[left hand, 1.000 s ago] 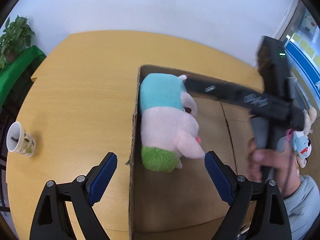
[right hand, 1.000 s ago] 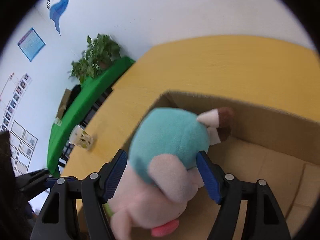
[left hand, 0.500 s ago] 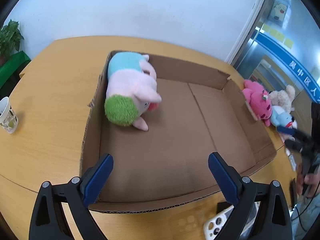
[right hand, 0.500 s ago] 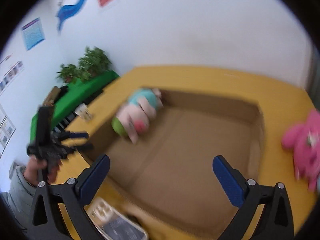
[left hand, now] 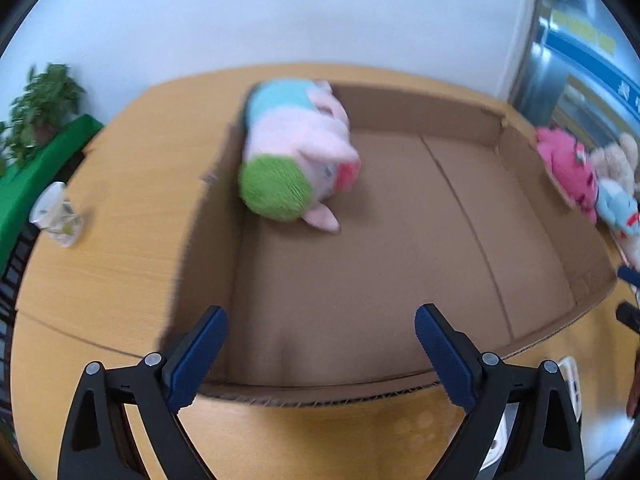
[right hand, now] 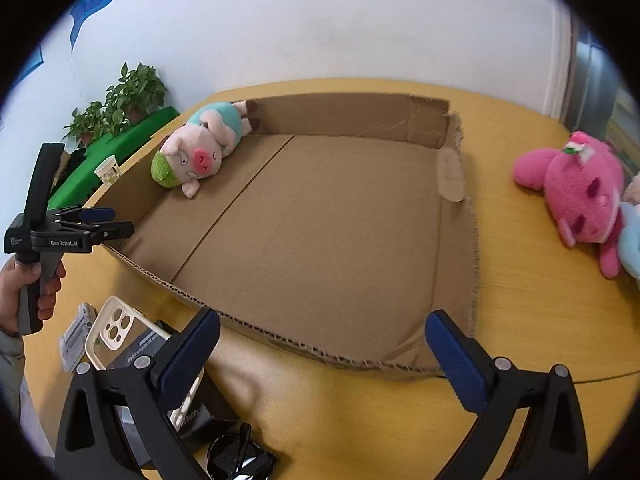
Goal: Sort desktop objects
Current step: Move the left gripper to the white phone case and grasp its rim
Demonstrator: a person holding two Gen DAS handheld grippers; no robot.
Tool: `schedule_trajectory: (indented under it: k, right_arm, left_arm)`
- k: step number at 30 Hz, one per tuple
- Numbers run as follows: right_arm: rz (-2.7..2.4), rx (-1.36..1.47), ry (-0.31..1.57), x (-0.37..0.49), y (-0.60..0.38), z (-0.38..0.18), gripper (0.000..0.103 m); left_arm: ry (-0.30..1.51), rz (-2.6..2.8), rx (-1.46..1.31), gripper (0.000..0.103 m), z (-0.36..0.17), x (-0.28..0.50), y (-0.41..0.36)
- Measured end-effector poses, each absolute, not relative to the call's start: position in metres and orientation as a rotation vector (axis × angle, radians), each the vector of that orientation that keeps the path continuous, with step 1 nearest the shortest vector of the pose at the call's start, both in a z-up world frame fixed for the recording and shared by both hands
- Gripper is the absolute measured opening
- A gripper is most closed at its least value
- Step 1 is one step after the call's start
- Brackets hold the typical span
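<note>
A pink pig plush (left hand: 296, 152) with a green cap and teal body lies in the far left corner of the shallow cardboard box (left hand: 400, 300); it also shows in the right wrist view (right hand: 200, 148), inside the box (right hand: 340, 240). My left gripper (left hand: 320, 356) is open and empty over the box's near edge; it also shows in the right wrist view (right hand: 98, 224). My right gripper (right hand: 322, 356) is open and empty above the box's front edge. A pink plush (right hand: 580, 192) lies on the table right of the box, also in the left wrist view (left hand: 568, 168).
A light blue plush (left hand: 618, 208) and a beige plush (left hand: 620, 156) lie beside the pink one. A paper cup (left hand: 56, 212) stands left of the box. A phone case (right hand: 120, 332), small boxes and dark sunglasses (right hand: 240, 456) lie at the front left. Potted plants (right hand: 124, 100) stand behind.
The right gripper let go of the pig plush in the box and pulled back toward the front. The left gripper drew back too. Both views have widened.
</note>
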State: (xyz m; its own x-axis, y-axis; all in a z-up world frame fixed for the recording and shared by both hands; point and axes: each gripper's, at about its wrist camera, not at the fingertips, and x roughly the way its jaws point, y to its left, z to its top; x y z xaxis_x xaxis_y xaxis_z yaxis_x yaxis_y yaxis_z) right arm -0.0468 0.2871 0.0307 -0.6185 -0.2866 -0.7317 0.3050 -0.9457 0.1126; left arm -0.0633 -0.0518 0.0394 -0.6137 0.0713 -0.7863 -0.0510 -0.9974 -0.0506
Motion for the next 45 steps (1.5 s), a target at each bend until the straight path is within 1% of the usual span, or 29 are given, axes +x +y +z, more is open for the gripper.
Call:
schedule_trajectory:
  k: [2, 3, 6, 8, 10, 13, 15, 17, 20, 26, 29, 32, 34, 35, 36, 37, 38, 39, 40, 41, 43, 44, 45]
  right_arm:
    - [-2.632, 1.101, 0.020, -0.027, 0.290, 0.049, 0.102]
    - [-2.648, 1.070, 0.020, -0.017, 0.292, 0.055, 0.102]
    - [-2.679, 0.948, 0.024, 0.016, 0.292, 0.077, 0.102]
    - [-2.716, 0.835, 0.015, 0.038, 0.293, 0.093, 0.102]
    - [-2.735, 0.771, -0.029, 0.051, 0.293, 0.098, 0.102]
    - [-2.710, 0.685, -0.134, 0.070, 0.305, 0.103, 0.102]
    - [-2.686, 0.799, -0.177, 0.064, 0.309, 0.095, 0.102]
    - [-2.688, 0.927, -0.177, 0.057, 0.308, 0.082, 0.102]
    - [-2.668, 1.014, -0.114, 0.055, 0.292, 0.064, 0.102]
    - [-2.601, 1.106, 0.017, 0.040, 0.249, 0.040, 0.102]
    - [-2.545, 1.162, -0.034, 0.022, 0.242, 0.029, 0.102]
    - [-2.498, 1.237, -0.082, 0.005, 0.241, 0.012, 0.101]
    - [-2.485, 1.269, -0.074, 0.001, 0.240, 0.003, 0.094]
    - [-2.473, 1.283, -0.070, 0.000, 0.239, -0.001, 0.083]
    - [-2.460, 1.298, -0.066, -0.001, 0.238, -0.005, 0.070]
    - [-2.446, 1.312, -0.061, -0.001, 0.237, -0.009, 0.063]
    - [-2.430, 1.326, -0.061, -0.002, 0.236, -0.012, 0.051]
    - [-2.413, 1.336, -0.064, -0.001, 0.235, -0.016, 0.040]
    - [-2.395, 1.329, -0.083, 0.000, 0.235, -0.018, 0.038]
    - [-2.391, 1.321, -0.099, 0.002, 0.236, -0.018, 0.035]
    - [-2.391, 1.312, -0.098, 0.005, 0.235, -0.018, 0.028]
    - [-2.400, 1.306, -0.085, 0.008, 0.235, -0.017, 0.025]
    - [-2.407, 1.303, -0.075, 0.011, 0.235, -0.016, 0.023]
  left_arm:
    - [-0.061, 2.818, -1.186, 0.095, 0.068, -0.036, -0.051]
    - [-0.053, 2.837, -1.124, 0.096, 0.081, -0.023, -0.049]
    - [-0.001, 2.856, -0.943, 0.103, 0.118, 0.021, -0.033]
    - [0.009, 2.853, -0.819, 0.103, 0.136, 0.051, -0.021]
    - [-0.002, 2.865, -0.750, 0.103, 0.145, 0.071, -0.014]
    - [-0.026, 2.928, -0.709, 0.103, 0.145, 0.099, -0.007]
    - [-0.026, 2.892, -0.763, 0.103, 0.137, 0.102, -0.005]
    - [-0.056, 2.820, -0.833, 0.103, 0.130, 0.098, -0.006]
    - [-0.133, 2.759, -0.914, 0.103, 0.108, 0.087, -0.010]
    - [-0.180, 2.662, -1.142, 0.103, 0.063, 0.052, -0.015]
    - [-0.172, 2.589, -1.246, 0.102, 0.035, 0.040, -0.009]
    - [-0.194, 2.511, -1.327, 0.097, 0.011, 0.032, -0.003]
    - [-0.225, 2.465, -1.359, 0.085, 0.000, 0.028, -0.002]
    - [-0.238, 2.448, -1.376, 0.081, -0.004, 0.027, -0.002]
    - [-0.249, 2.429, -1.404, 0.073, -0.009, 0.025, -0.002]
    - [-0.257, 2.419, -1.422, 0.063, -0.013, 0.024, -0.001]
    - [-0.269, 2.400, -1.444, 0.058, -0.017, 0.023, 0.000]
    - [-0.304, 2.375, -1.437, 0.053, -0.019, 0.023, -0.001]
    - [-0.339, 2.350, -1.429, 0.043, -0.020, 0.023, -0.002]
    - [-0.366, 2.320, -1.422, 0.039, -0.020, 0.023, -0.003]
    - [-0.360, 2.324, -1.417, 0.035, -0.017, 0.025, -0.001]
    - [-0.358, 2.321, -1.423, 0.030, -0.017, 0.026, -0.001]
    - [-0.362, 2.306, -1.427, 0.029, -0.017, 0.028, 0.000]
